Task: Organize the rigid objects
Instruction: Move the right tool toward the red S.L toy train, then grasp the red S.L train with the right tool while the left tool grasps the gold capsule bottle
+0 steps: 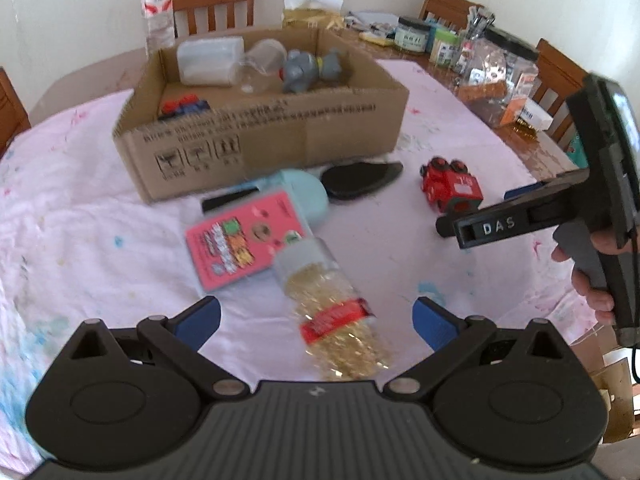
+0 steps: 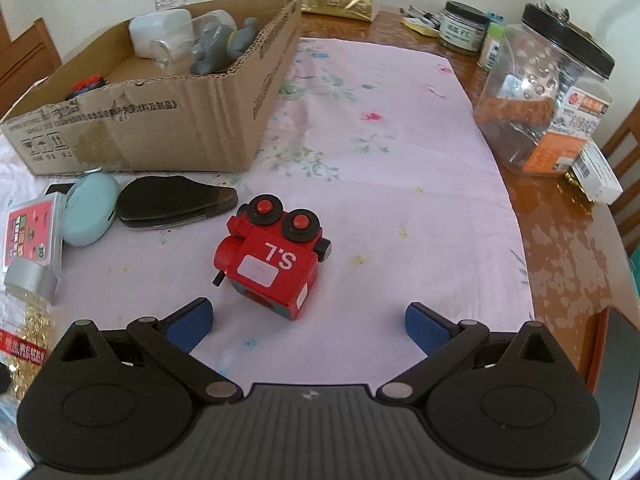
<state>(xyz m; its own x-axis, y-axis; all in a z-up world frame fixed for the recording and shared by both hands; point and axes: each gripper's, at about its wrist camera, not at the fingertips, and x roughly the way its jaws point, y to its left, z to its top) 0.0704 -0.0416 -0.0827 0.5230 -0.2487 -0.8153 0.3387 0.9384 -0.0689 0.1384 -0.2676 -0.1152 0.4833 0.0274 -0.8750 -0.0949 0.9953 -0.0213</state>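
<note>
A cardboard box [image 1: 260, 128] stands on the pink cloth and holds a grey toy [image 1: 308, 70], a white container [image 1: 210, 60] and a clear jar. In front of it lie a pink card pack [image 1: 244, 238], a light blue case [image 1: 308, 196], a black case [image 1: 360, 180], a red toy train [image 1: 450, 190] and a jar of gold beads [image 1: 332, 312]. My left gripper [image 1: 316, 318] is open, its fingers either side of the bead jar. My right gripper [image 2: 308, 326] is open just short of the red train [image 2: 272, 260]. The box also shows in the right wrist view [image 2: 160, 120].
Jars [image 2: 544, 108], a gold packet [image 2: 340, 0], small boxes and a water bottle [image 1: 158, 8] crowd the far and right table edges. Wooden chairs stand around the table. The right gripper's body [image 1: 560, 208] shows in the left wrist view.
</note>
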